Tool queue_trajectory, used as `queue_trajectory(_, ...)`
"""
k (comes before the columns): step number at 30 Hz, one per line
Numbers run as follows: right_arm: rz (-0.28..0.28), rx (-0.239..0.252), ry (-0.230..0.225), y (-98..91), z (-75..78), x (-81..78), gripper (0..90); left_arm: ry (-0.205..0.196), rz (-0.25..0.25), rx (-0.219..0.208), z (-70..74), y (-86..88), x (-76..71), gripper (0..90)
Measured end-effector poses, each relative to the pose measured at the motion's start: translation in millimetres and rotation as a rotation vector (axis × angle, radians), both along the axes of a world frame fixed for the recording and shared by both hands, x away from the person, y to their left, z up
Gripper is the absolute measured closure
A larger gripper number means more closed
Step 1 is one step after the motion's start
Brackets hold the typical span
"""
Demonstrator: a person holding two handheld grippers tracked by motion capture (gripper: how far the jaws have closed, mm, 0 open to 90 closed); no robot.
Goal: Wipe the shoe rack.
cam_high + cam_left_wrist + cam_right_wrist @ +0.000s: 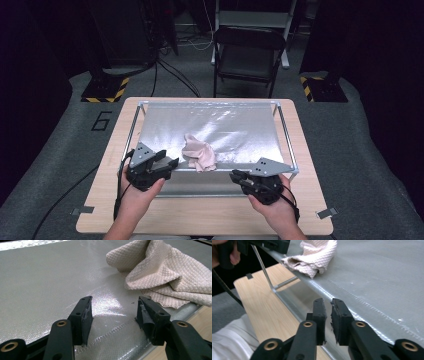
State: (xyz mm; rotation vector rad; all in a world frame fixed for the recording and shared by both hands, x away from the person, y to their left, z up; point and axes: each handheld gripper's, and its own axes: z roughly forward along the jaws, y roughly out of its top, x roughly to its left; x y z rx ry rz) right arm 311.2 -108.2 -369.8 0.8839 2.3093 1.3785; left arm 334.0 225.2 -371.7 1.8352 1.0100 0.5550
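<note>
A crumpled pinkish-beige cloth (200, 154) (160, 275) (314, 257) lies at the front edge of a silver sheet (235, 127) stretched on a metal frame. My left gripper (171, 163) (113, 312) is open just left of the cloth, its jaws over the sheet's front edge with nothing between them. On the other side, my right gripper (235, 175) (328, 312) is shut on nothing, raised at the sheet's front edge, right of the cloth and apart from it.
The thin-rod frame (286, 131) stands on a wooden table (210, 215) with bare wood in front and at both sides. A folding chair (250, 55) stands beyond the table. Two stand bases with yellow-black stripes (105, 90) flank it on the floor.
</note>
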Motion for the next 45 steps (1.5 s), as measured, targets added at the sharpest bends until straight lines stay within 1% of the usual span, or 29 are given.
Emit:
queue_trajectory(5,0.024,0.023,0.025,-6.1,1.0,5.4,85.2,-0.005,0.002,0.000,-0.3,-1.0,-1.3,45.8)
queue_trajectory(6,0.036,0.043,0.049,-8.4,1.0,8.1,84.9,-0.005,0.003,0.001,-0.2,-1.1,-1.4,45.8)
queue_trajectory(7,0.044,0.044,0.061,-9.3,1.8,9.0,83.7,-0.004,0.002,0.001,0.0,-1.1,-1.7,45.8)
queue_trajectory(9,0.058,0.047,0.057,-9.5,2.5,10.1,82.6,-0.005,0.002,0.002,-0.1,-1.0,-1.7,45.8)
queue_trajectory(10,0.087,0.052,0.042,-7.3,6.3,11.1,82.5,-0.006,0.001,0.000,-0.3,-1.0,-1.6,45.8)
queue_trajectory(11,0.087,0.052,0.042,-7.3,6.3,11.1,82.5,-0.006,0.001,-0.001,-0.5,-0.9,-1.4,45.8)
queue_trajectory(12,0.092,0.045,0.017,-1.7,11.9,11.6,81.9,-0.005,0.001,-0.002,-0.4,-0.8,-1.3,45.8)
queue_trajectory(14,0.098,0.031,-0.005,6.6,16.6,13.8,81.5,-0.007,0.000,-0.001,-0.5,-0.9,-1.2,45.8)
queue_trajectory(15,0.098,0.031,-0.005,6.6,16.6,13.8,81.5,-0.007,0.000,-0.001,-0.5,-0.9,-1.2,45.8)
queue_trajectory(18,0.114,0.015,-0.021,20.9,19.9,19.3,79.2,-0.009,-0.001,0.001,-0.6,-0.8,-1.3,45.8)
queue_trajectory(19,0.117,0.013,-0.026,26.1,20.4,21.0,77.3,-0.009,-0.001,0.001,-0.6,-0.8,-1.3,45.8)
queue_trajectory(20,0.120,0.008,-0.042,35.7,21.8,22.7,72.0,-0.007,-0.004,0.003,-0.4,-0.5,-1.3,45.8)
queue_trajectory(22,0.125,0.009,-0.043,40.1,22.7,23.6,70.6,-0.010,-0.001,0.001,-0.6,-0.8,-1.3,45.8)
queue_trajectory(23,0.131,0.017,-0.057,47.7,25.0,24.4,66.7,-0.007,-0.004,0.003,-0.4,-0.5,-1.3,45.8)
queue_trajectory(24,0.131,0.017,-0.057,47.7,25.0,24.4,66.7,-0.010,-0.001,0.001,-0.6,-0.7,-1.2,45.8)
queue_trajectory(26,0.131,0.006,-0.079,57.3,27.2,26.3,61.6,-0.009,-0.001,0.001,-0.6,-0.7,-1.2,45.9)
queue_trajectory(27,0.131,-0.010,-0.079,60.2,26.7,27.9,60.1,-0.009,-0.001,0.001,-0.6,-0.7,-1.2,45.9)
queue_trajectory(28,0.124,-0.022,-0.064,62.6,25.8,29.7,59.5,-0.009,-0.002,0.001,-0.6,-0.7,-1.2,45.9)
queue_trajectory(30,0.128,-0.025,-0.054,64.1,24.2,32.8,59.6,-0.009,-0.002,0.001,-0.5,-0.6,-1.2,45.9)
queue_trajectory(32,0.121,-0.052,-0.020,66.1,20.0,39.2,71.4,-0.009,-0.001,0.001,-0.6,-0.8,-1.1,45.8)
queue_trajectory(33,0.121,-0.052,-0.020,66.1,20.0,39.2,71.4,-0.009,-0.001,0.001,-0.6,-0.8,-1.1,45.9)
queue_trajectory(34,0.129,-0.047,-0.011,64.7,19.4,42.9,83.6,-0.007,-0.001,0.001,-0.5,-0.7,-0.9,45.9)
queue_trajectory(35,0.129,-0.047,-0.011,64.7,19.4,42.9,83.6,-0.007,-0.001,0.001,-0.5,-0.7,-0.9,45.9)
queue_trajectory(36,0.106,-0.047,-0.018,62.9,20.4,43.8,89.2,-0.008,-0.001,0.001,-0.5,-0.8,-0.9,45.9)
queue_trajectory(39,0.090,-0.031,-0.021,60.6,21.9,45.6,89.7,-0.008,-0.001,0.001,-0.5,-0.7,-0.9,45.9)
queue_trajectory(41,0.055,-0.014,-0.045,55.8,27.1,45.4,89.9,-0.008,-0.002,0.001,-0.5,-0.6,-0.9,45.9)
queue_trajectory(43,0.049,-0.001,-0.052,53.3,29.7,45.6,89.9,-0.009,-0.002,0.002,-0.4,-0.5,-0.8,45.9)
queue_trajectory(44,0.036,0.047,-0.056,47.4,35.2,44.8,89.9,-0.008,-0.002,0.002,-0.4,-0.6,-0.9,45.9)
queue_trajectory(45,0.036,0.047,-0.056,47.4,35.2,44.8,89.9,-0.008,-0.002,0.002,-0.4,-0.6,-0.9,46.0)
